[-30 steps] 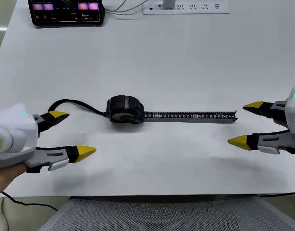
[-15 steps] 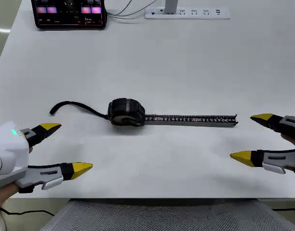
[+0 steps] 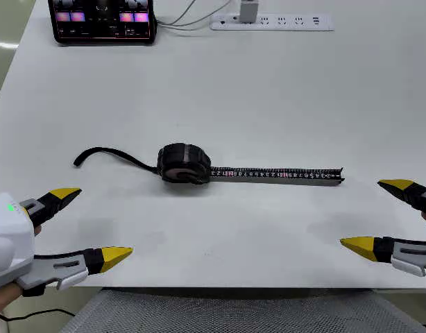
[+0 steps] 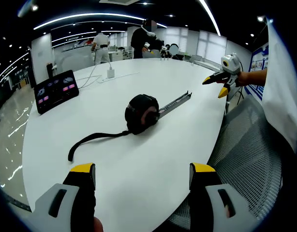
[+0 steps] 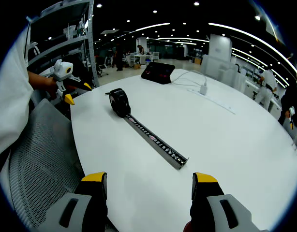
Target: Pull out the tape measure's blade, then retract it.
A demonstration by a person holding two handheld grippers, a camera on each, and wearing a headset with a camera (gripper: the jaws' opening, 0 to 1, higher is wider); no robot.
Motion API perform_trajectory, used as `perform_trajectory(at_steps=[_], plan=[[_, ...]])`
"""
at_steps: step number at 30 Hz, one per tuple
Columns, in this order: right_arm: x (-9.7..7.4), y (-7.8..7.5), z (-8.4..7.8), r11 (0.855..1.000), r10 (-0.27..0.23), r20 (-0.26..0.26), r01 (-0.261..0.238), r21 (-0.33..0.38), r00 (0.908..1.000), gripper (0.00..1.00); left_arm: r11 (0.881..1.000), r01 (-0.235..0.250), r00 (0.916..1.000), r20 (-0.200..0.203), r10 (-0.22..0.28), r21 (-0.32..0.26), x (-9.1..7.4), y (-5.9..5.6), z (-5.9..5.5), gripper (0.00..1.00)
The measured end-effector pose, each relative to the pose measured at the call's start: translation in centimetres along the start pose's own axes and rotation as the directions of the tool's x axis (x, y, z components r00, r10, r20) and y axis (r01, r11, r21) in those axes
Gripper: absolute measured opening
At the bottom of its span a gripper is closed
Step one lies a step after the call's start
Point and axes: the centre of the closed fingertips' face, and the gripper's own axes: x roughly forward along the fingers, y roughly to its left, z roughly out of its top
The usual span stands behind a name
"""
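So we've got the black round tape measure (image 3: 183,164) sitting about mid-table on the white table (image 3: 268,90). Its marked metal blade (image 3: 275,173) lies flat, pulled out toward our right, and its black wrist strap (image 3: 105,154) trails off to the left. Our yellow-tipped left gripper (image 3: 102,222) and right gripper (image 3: 362,213) hang near the front edge, jaws spread wide and holding nothing, both well apart from the tape.

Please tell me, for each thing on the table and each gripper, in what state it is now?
Black round tape measure case: lying unheld.
Dark numbered blade: pulled out, lying flat.
Black wrist strap: slack, curved.
Left yellow-tipped gripper: jaws open, empty.
Right yellow-tipped gripper: jaws open, empty.
Dark tablet-like screen: lit.
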Motion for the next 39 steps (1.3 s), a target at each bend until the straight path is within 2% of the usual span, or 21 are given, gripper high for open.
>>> perform_trajectory(at_steps=[5,15,25,39], plan=[[-0.1,0.5,-0.5,1.000,-0.008,0.008,0.008,0.018,0.9999,0.70,1.000,-0.007,1.0000,0.007,0.007,-0.021,-0.1,-0.3,-0.5,0.77],[0.4,1.0,-0.7,0.998,-0.005,0.022,0.004,0.055,0.9997,0.70,0.998,-0.023,0.9993,0.029,0.025,-0.060,0.1,-0.4,-0.5,0.78],[0.6,1.2,-0.9,0.999,0.004,0.010,-0.005,0.051,0.9999,0.74,0.998,-0.036,0.9990,0.025,0.037,-0.055,0.2,-0.3,-0.7,0.80],[0.6,1.3,-1.3,0.999,0.006,-0.014,-0.006,0.032,0.9999,0.79,0.998,-0.017,0.9995,0.024,0.019,-0.058,0.5,-0.9,-0.5,0.85]])
